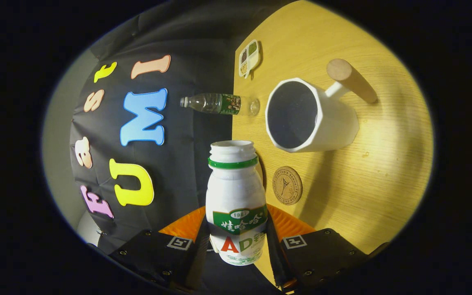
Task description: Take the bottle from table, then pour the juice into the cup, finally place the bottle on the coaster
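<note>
Gripper view, my tool (238, 241): both fingers pressed on the sides of the white juice bottle (236, 196), holding it uncapped, rolled sideways relative to the counter (383, 184).
Bottle label: "AD" in large letters, "1987" above Chinese characters.
White cup (307, 116): beyond the bottle, wooden handle.
Cork coaster (287, 185): between bottle and cup.
Clear water bottle (219, 104): at the counter's far edge.

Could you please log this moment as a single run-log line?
gripper: shut on bottle | bottle: uncapped, tilted toward cup | cup: on table | coaster: bare | pour: not visible
</note>
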Available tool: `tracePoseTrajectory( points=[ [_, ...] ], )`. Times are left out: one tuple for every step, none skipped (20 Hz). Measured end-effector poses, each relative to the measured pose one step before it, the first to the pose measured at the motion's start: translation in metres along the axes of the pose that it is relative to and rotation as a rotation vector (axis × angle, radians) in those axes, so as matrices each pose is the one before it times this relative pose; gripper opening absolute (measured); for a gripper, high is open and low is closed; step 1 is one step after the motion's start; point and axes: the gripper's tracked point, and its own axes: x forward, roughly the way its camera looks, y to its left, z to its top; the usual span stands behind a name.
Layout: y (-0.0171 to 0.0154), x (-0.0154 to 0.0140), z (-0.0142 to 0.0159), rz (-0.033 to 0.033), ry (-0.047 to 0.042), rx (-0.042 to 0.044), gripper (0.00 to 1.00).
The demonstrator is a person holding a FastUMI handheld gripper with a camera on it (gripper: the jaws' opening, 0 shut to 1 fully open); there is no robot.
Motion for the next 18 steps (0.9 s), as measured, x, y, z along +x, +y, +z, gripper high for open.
tracePoseTrajectory(
  points=[
    [-0.00057, 0.00024, -0.00026, -0.00056, 0.00343, 0.01134, 0.66],
    [-0.00013, -0.00005, 0.00169, -0.00009, -0.0018, 0.0051, 0.66],
    [0.00145, -0.0009, 0.00104, 0.00141, -0.00218, 0.00591, 0.66],
    [0.00192, -0.00027, 0.00147, 0.00455, -0.00274, 0.00948, 0.66],
    [0.00209, -0.00015, 0.00124, 0.00523, -0.00102, 0.01356, 0.66],
    [0.00181, 0.00071, 0.00006, 0.00356, 0.00063, 0.01519, 0.66],
    [0.00188, 0.00019, -0.00021, 0.00139, 0.00044, 0.01069, 0.66],
    [0.00102, 0.00076, -0.00059, 0.00008, 0.00155, 0.00487, 0.66],
    [0.00113, -0.00026, 0.00038, 0.00011, 0.00108, 0.0038, 0.66],
    [0.00045, 0.00019, -0.00017, 0.00173, 0.00091, 0.00591, 0.66],
    [0.00053, -0.00003, 0.00037, 0.00091, -0.00012, 0.0074, 0.66],
    [0.00086, -0.00094, -0.00048, -0.00459, 0.00267, 0.0073, 0.66],
    [0.0013, -0.00037, 0.00062, -0.0015, -0.00185, 0.00789, 0.66],
    [0.0013, 0.00063, 0.00108, 0.00106, -0.00439, 0.00773, 0.66],
    [0.0006, 0.00106, 0.00081, -0.00024, -0.00327, 0.00929, 0.66],
    [0.00186, 0.00003, -0.00019, 0.00108, -0.00153, 0.00869, 0.66],
    [0.00112, -0.00022, 0.00007, 0.00009, -0.00041, 0.0056, 0.66],
    [0.00016, 0.0002, 0.00112, 0.00086, 0.00026, 0.00191, 0.66]
  ],
)
